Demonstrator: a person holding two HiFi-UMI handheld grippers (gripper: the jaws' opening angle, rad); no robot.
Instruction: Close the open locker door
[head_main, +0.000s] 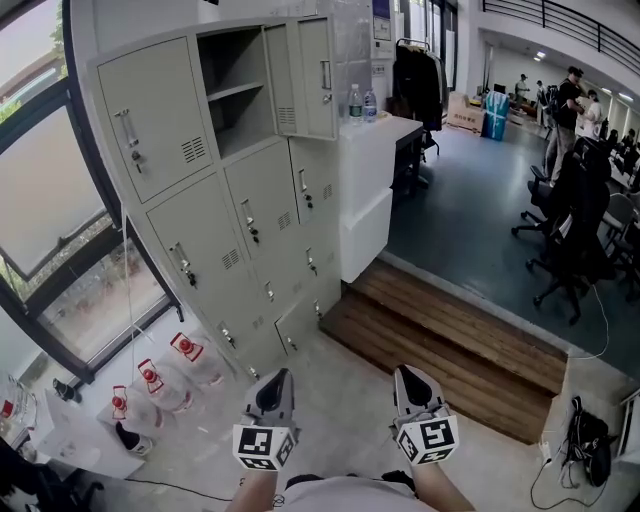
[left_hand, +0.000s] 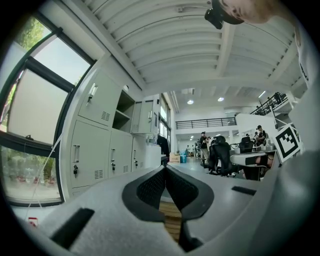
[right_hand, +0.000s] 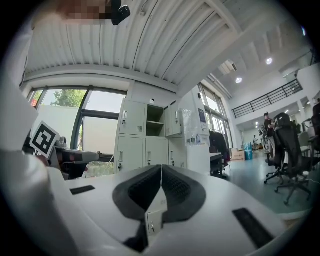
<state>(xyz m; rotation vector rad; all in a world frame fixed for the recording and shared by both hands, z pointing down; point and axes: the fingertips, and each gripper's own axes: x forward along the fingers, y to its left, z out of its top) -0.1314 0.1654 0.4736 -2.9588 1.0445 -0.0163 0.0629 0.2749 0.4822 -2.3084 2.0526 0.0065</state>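
1. The locker door (head_main: 316, 78) stood swung out at the right of the upper compartment (head_main: 235, 95) of the grey locker bank (head_main: 200, 230). This left the shelf inside exposed, while every other door lay flush and shut.
2. The left hand-held gripper (head_main: 272, 383) was held low, close to the person's body. Its jaws were pressed together with nothing between them, probably because no grasp was needed yet.
3. The right hand-held gripper (head_main: 412, 380) was carried the same way beside it, fully closed and empty.
4. Both pointed roughly toward the lockers but were well apart from the open door, which sat high above them. Judging by that, the approach had not yet begun.
5. The door hung out toward the white bench (head_main: 385, 135) with its water bottles (head_main: 355, 103). Closed jaws suited the job, since pushing the door's face back toward its frame would likely need no grip.
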